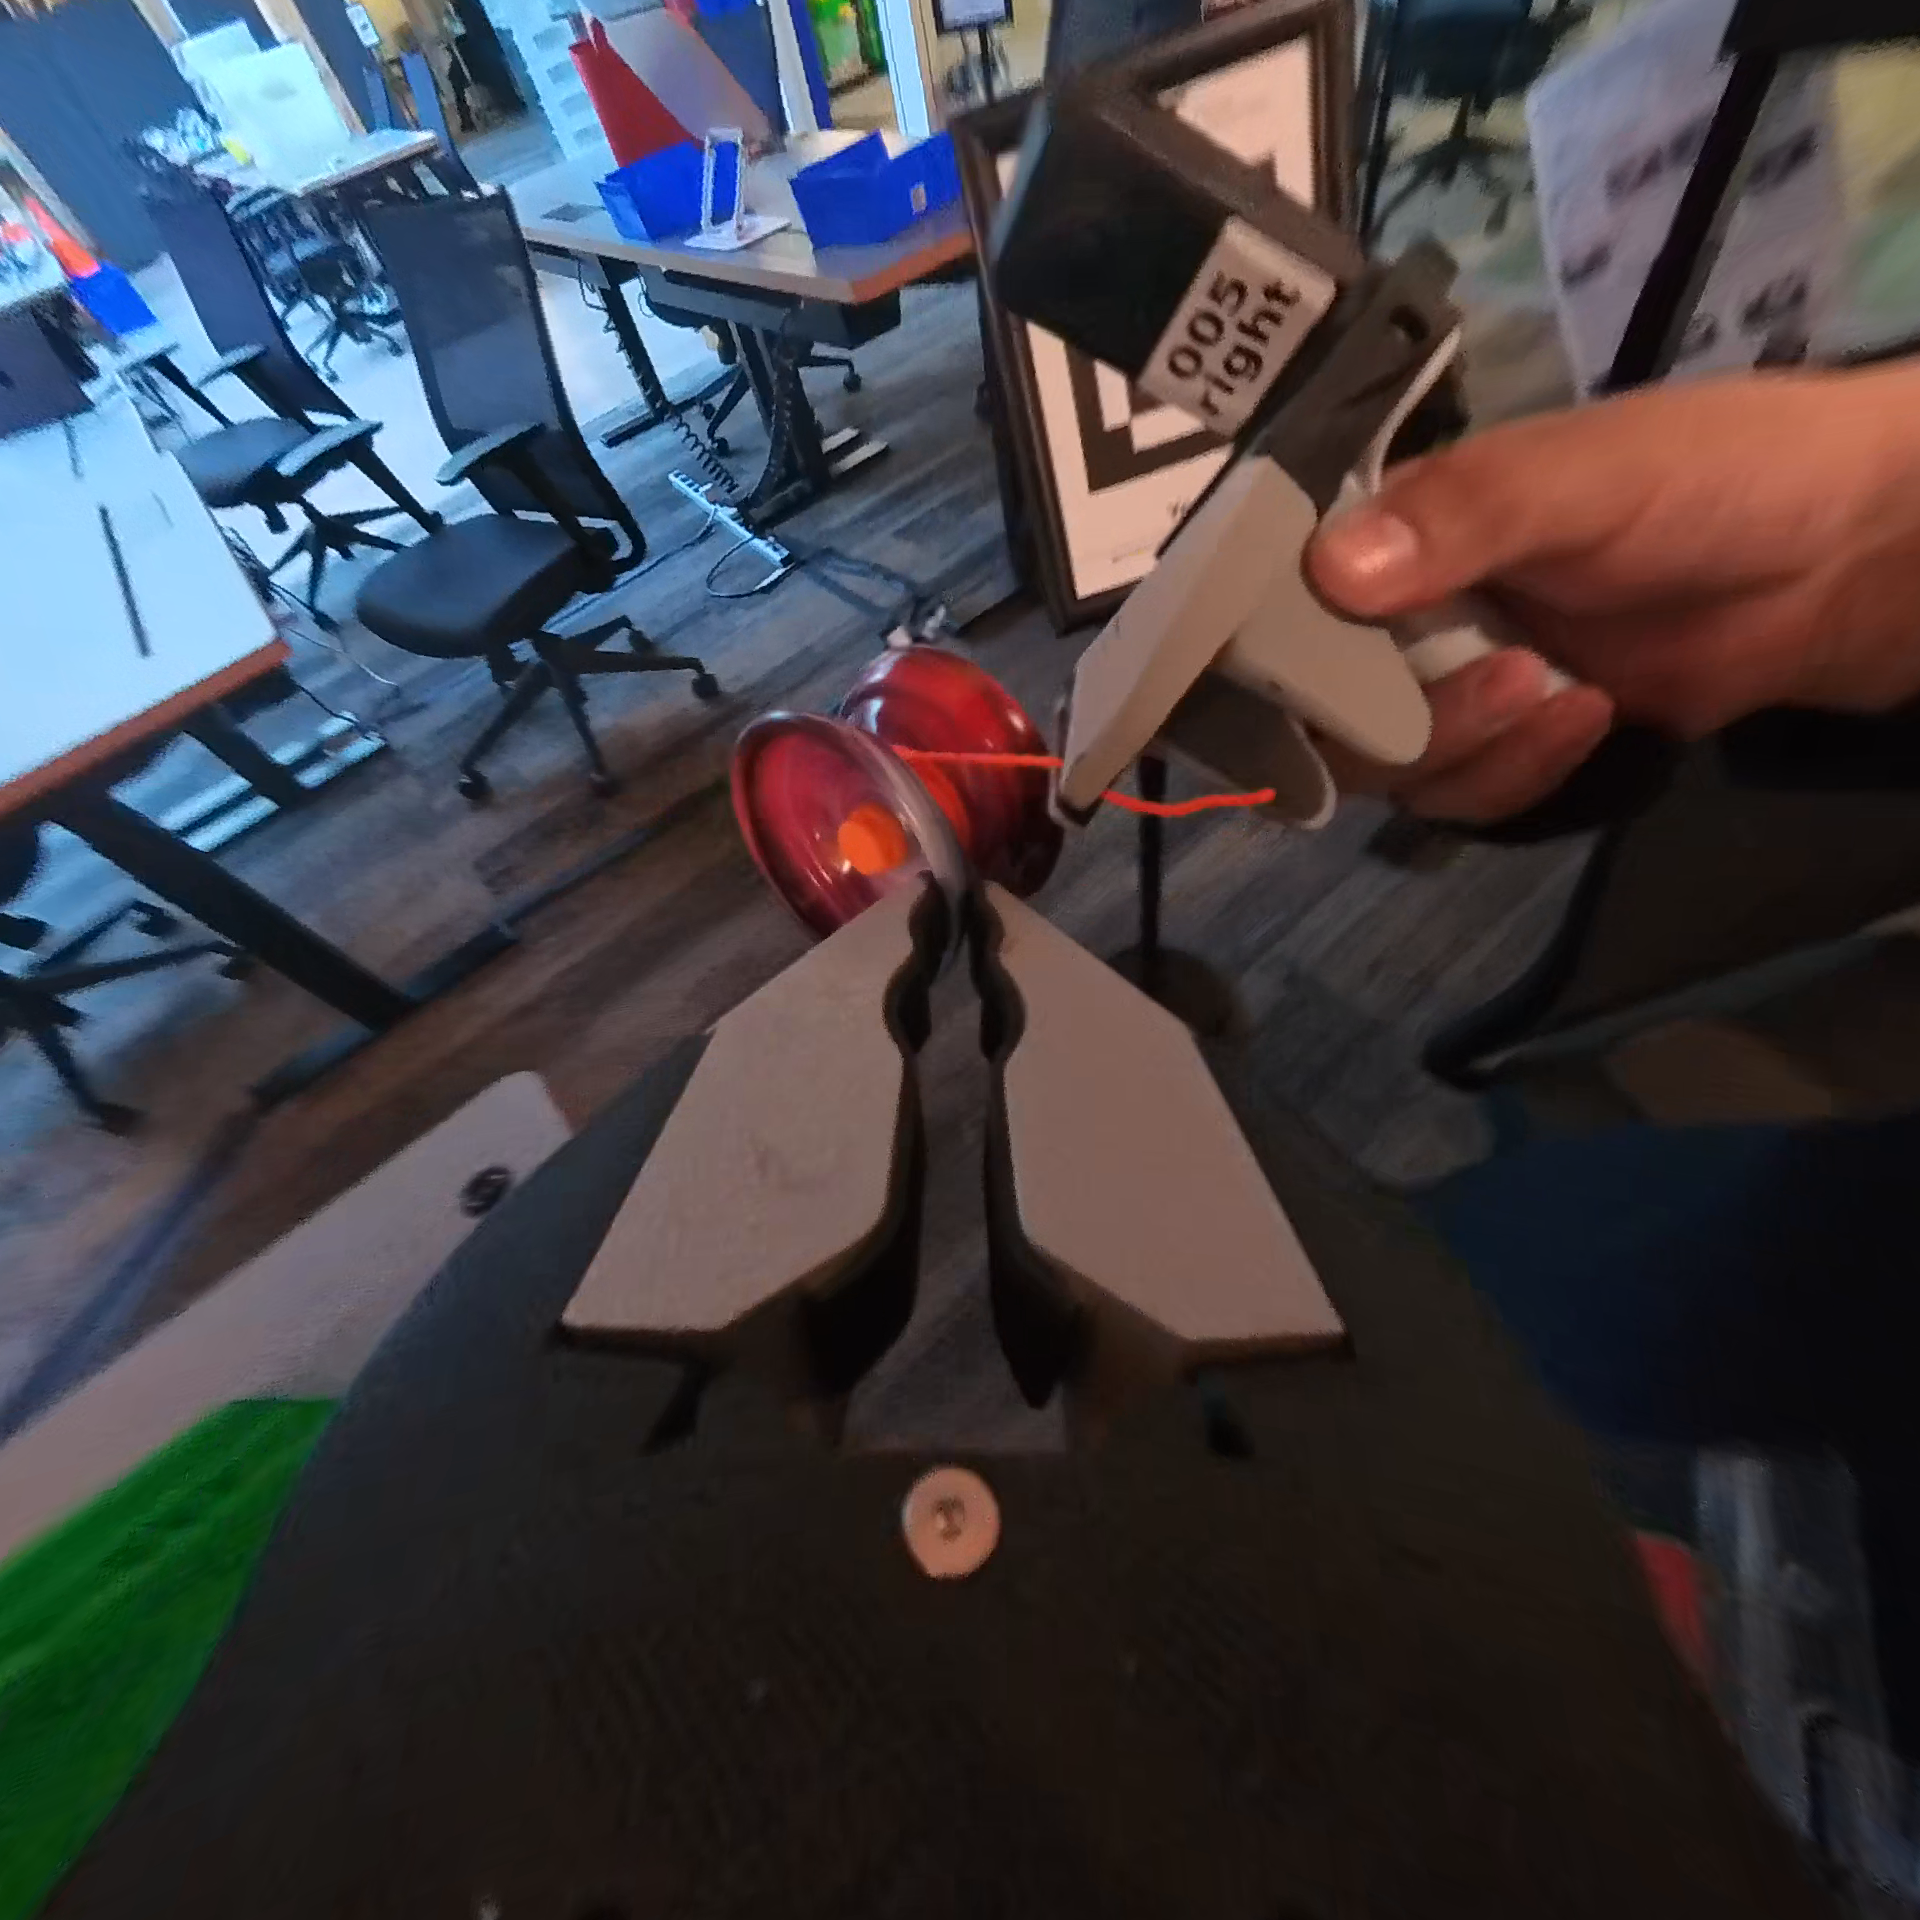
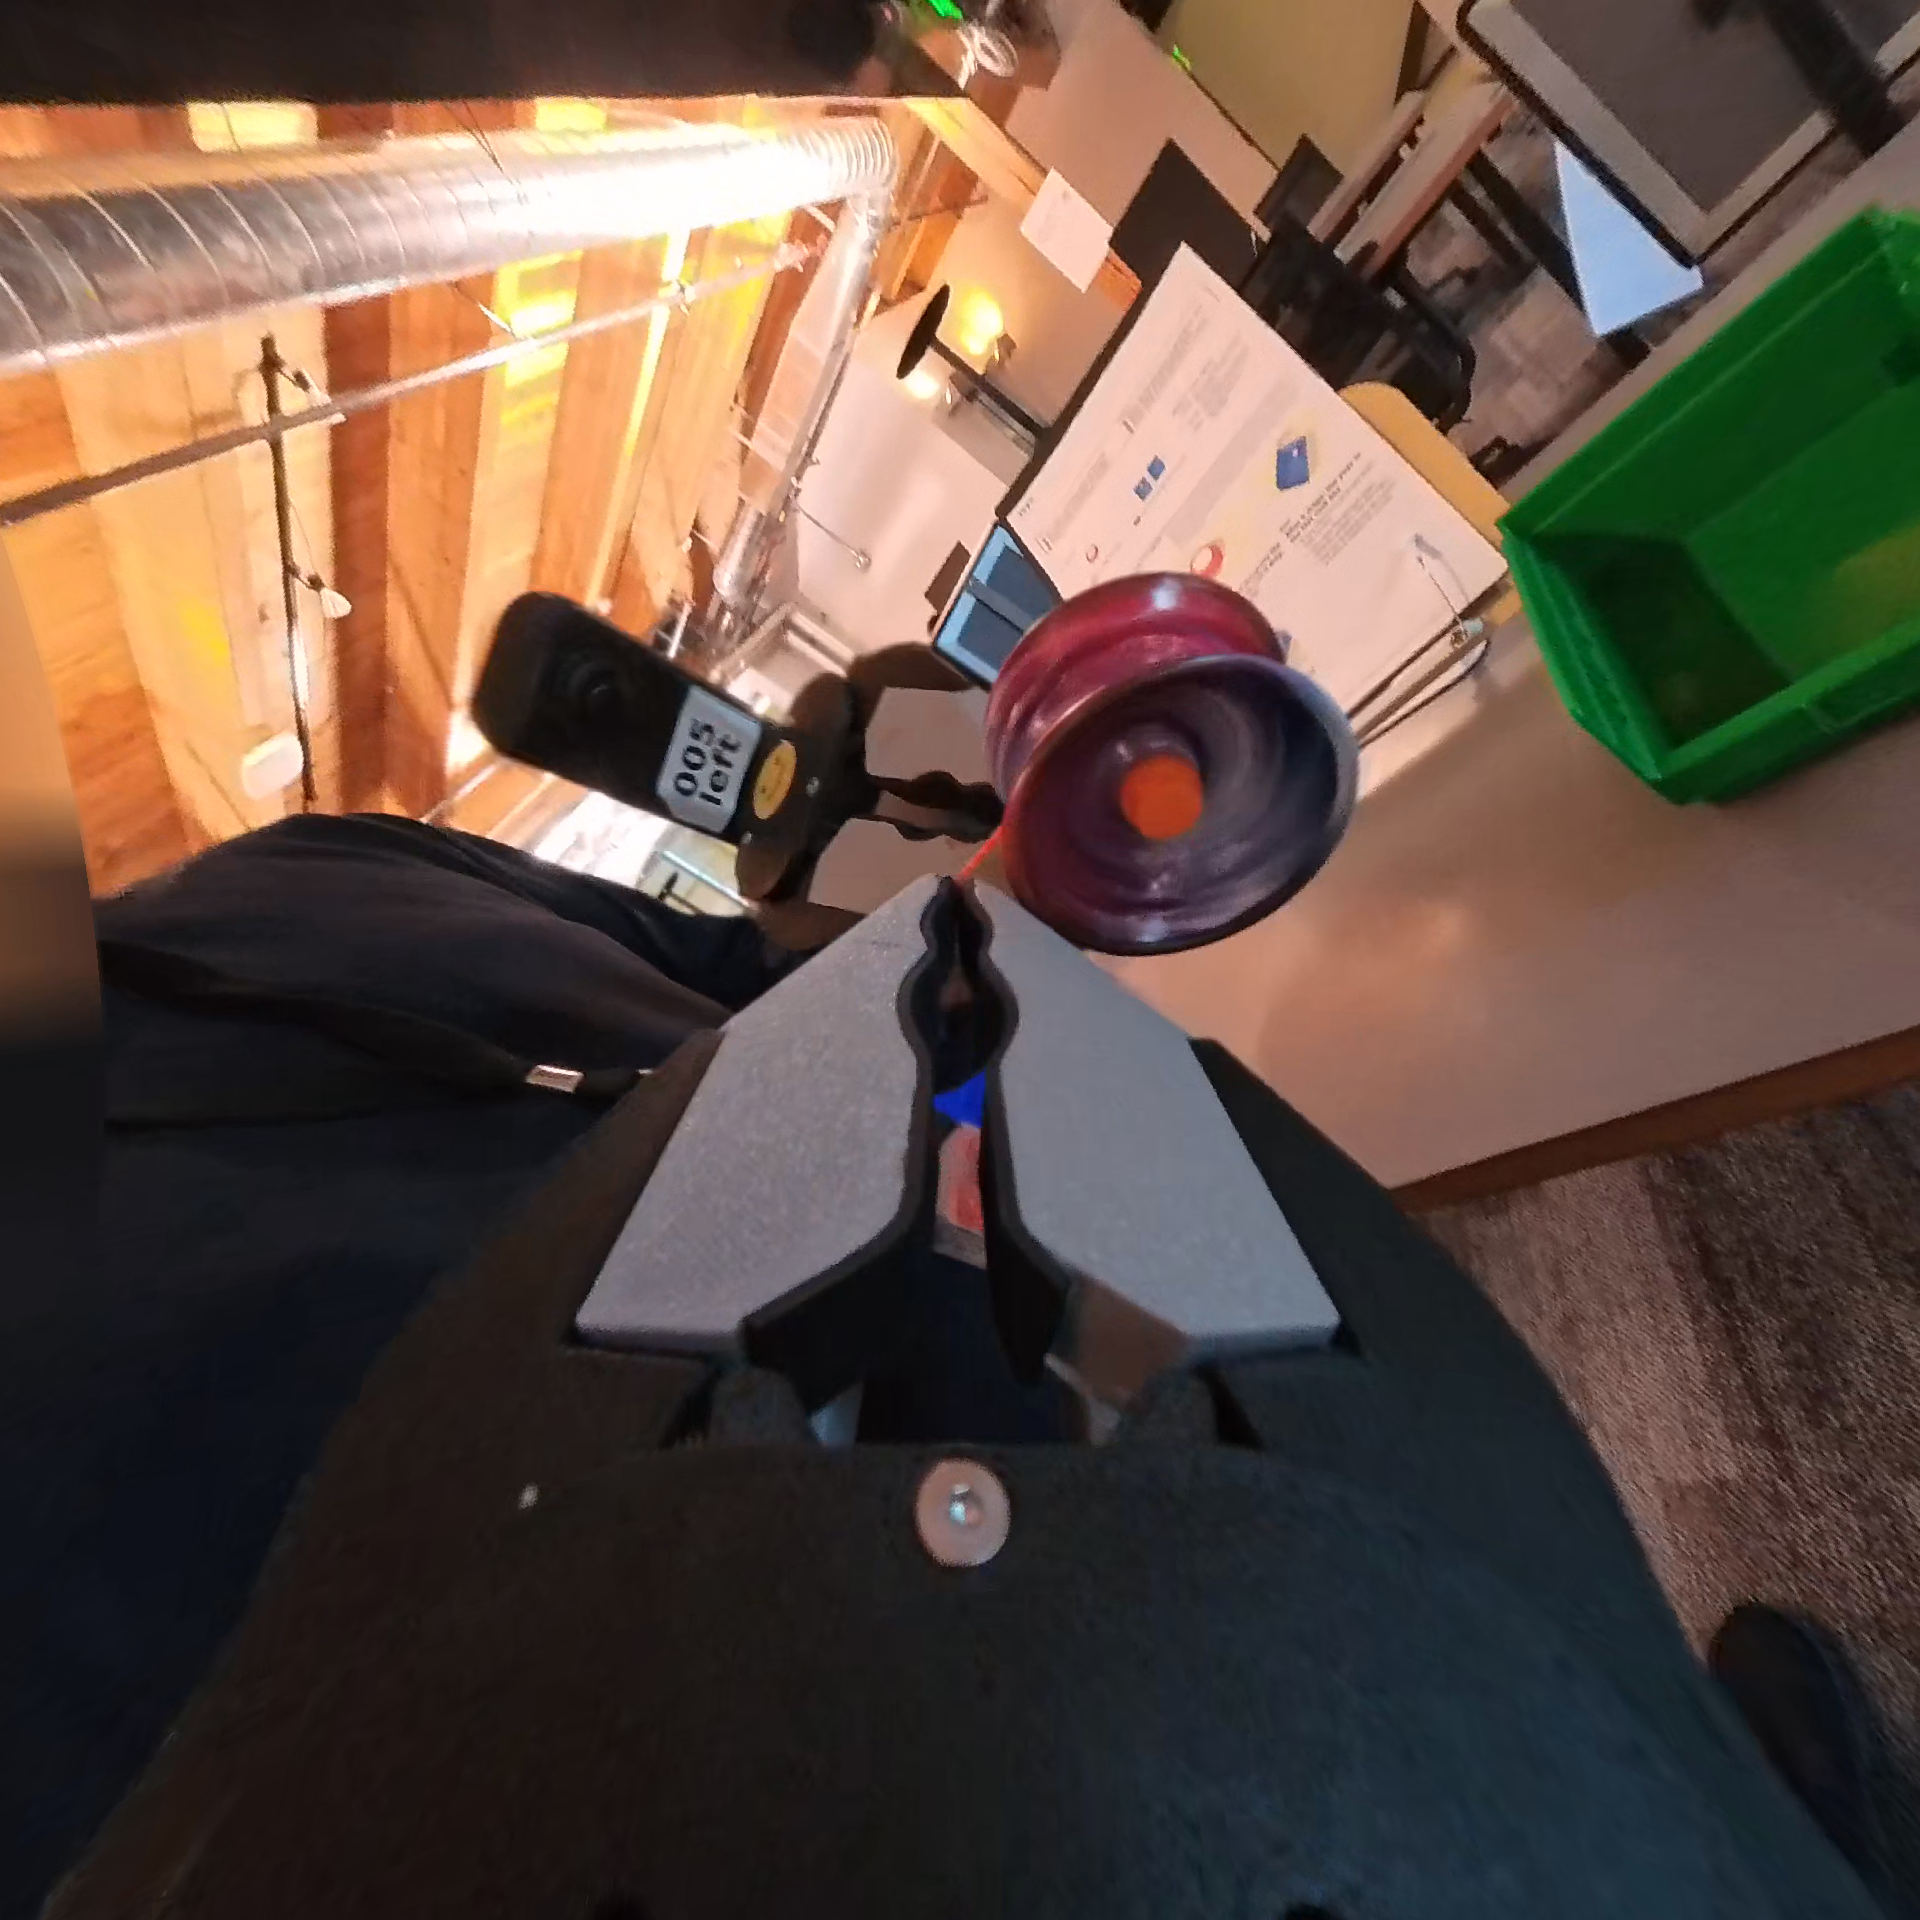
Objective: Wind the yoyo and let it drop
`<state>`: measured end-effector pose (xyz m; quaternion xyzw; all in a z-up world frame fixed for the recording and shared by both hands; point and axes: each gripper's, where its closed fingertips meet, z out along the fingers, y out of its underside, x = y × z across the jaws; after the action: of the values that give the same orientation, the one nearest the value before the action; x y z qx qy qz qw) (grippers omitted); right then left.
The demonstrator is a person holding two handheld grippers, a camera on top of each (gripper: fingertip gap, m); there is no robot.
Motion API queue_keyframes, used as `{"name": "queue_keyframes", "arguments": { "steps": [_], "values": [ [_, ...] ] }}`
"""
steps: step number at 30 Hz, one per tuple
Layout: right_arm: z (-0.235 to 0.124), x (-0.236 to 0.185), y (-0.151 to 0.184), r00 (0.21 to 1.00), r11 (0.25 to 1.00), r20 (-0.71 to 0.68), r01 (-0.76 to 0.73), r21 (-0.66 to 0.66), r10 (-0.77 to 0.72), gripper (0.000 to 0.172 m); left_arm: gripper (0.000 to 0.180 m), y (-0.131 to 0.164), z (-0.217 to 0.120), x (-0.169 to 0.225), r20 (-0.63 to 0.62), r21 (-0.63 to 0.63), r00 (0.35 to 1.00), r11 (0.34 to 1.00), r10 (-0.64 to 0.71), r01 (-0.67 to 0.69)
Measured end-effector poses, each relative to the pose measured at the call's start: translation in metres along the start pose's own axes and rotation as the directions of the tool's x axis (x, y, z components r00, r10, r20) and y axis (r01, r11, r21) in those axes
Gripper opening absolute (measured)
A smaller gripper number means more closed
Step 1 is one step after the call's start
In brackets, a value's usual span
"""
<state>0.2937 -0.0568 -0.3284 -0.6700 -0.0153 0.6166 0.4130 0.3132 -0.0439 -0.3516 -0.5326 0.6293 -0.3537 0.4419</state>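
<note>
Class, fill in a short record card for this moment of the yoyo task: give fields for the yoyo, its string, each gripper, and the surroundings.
Yoyo: red yoyo with orange hub, held in the air
String: orange string runs from the yoyo's groove to the right gripper
Left gripper: left gripper, jaws clamped on the yoyo's near rim
Right gripper: right gripper, jaws shut on the string close to the yoyo
Surroundings: office chair, green bin on a table

Open-plan office: desks (image 1: 748,244), swivel chairs (image 1: 488,582), carpet (image 1: 1340,935), exposed ceiling duct (image 2: 416,223)
</note>
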Motion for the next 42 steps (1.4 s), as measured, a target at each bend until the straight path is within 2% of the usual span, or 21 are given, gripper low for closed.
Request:
{"name": "queue_keyframes", "arguments": {
  "steps": [4,7,10,13,17,20,22,24,25,27,31,36,40,42],
  "values": [
    [-0.003,-0.004,-0.019,0.998,0.994,-0.050,0.039,0.102,-0.035,0.000,0.002,-0.013,0.004,-0.007,-0.043,0.098,0.977,0.972,-0.209,0.212],
    [-0.004,-0.019,-0.047,0.980,0.954,-0.147,0.165,0.250,-0.131,0.000,0.002,-0.044,0.004,-0.020,-0.078,0.230,0.946,0.918,-0.314,0.324],
    [-0.004,-0.038,-0.071,0.962,0.896,-0.201,0.249,0.368,-0.185,0.000,0.003,-0.083,0.001,-0.030,-0.102,0.351,0.936,0.868,-0.336,0.350],
    [-0.005,-0.054,-0.085,0.955,0.838,-0.191,0.293,0.461,-0.228,0.000,0.001,-0.108,-0.001,-0.029,-0.156,0.407,0.925,0.831,-0.347,0.380],
    [-0.005,-0.078,-0.089,0.932,0.798,-0.130,0.357,0.485,-0.338,0.000,0.001,-0.129,-0.012,-0.023,-0.264,0.468,0.906,0.777,-0.332,0.421],
    [-0.005,-0.099,-0.088,0.911,0.795,-0.029,0.375,0.476,-0.412,0.000,0.002,-0.148,-0.025,-0.018,-0.220,0.539,0.957,0.793,-0.191,0.282],
    [-0.005,-0.117,-0.089,0.871,0.783,0.030,0.424,0.455,-0.490,0.000,0.003,-0.164,-0.035,-0.013,-0.116,0.581,0.993,0.808,-0.035,0.096],
    [-0.005,-0.132,-0.090,0.824,0.764,0.064,0.489,0.422,-0.563,0.000,0.001,-0.179,-0.043,-0.009,0.033,0.591,0.988,0.794,0.154,-0.143],
    [-0.005,-0.137,-0.091,0.800,0.750,0.068,0.525,0.402,-0.596,0.000,0.001,-0.185,-0.046,-0.007,0.109,0.569,0.961,0.777,0.253,-0.269],
    [-0.004,-0.143,-0.092,0.771,0.740,0.077,0.571,0.356,-0.632,0.000,0.001,-0.194,-0.051,-0.007,0.233,0.486,0.865,0.718,0.444,-0.499],
    [-0.004,-0.143,-0.096,0.741,0.728,0.076,0.628,0.275,-0.668,0.000,0.003,-0.200,-0.053,-0.007,0.304,0.280,0.605,0.538,0.736,-0.795],
    [-0.002,-0.136,-0.100,0.695,0.681,0.035,0.691,0.244,-0.718,0.000,0.005,-0.194,-0.054,-0.011,0.328,0.075,0.295,0.287,0.897,-0.955],
    [-0.002,-0.132,-0.111,0.685,0.656,0.007,0.694,0.297,-0.729,0.000,0.006,-0.195,-0.052,-0.015,0.300,-0.030,0.148,0.164,0.942,-0.986],
    [-0.002,-0.130,-0.116,0.680,0.642,0.001,0.692,0.330,-0.734,0.000,0.007,-0.197,-0.051,-0.017,0.296,-0.092,0.031,0.061,0.955,-0.994]
  ]
}}
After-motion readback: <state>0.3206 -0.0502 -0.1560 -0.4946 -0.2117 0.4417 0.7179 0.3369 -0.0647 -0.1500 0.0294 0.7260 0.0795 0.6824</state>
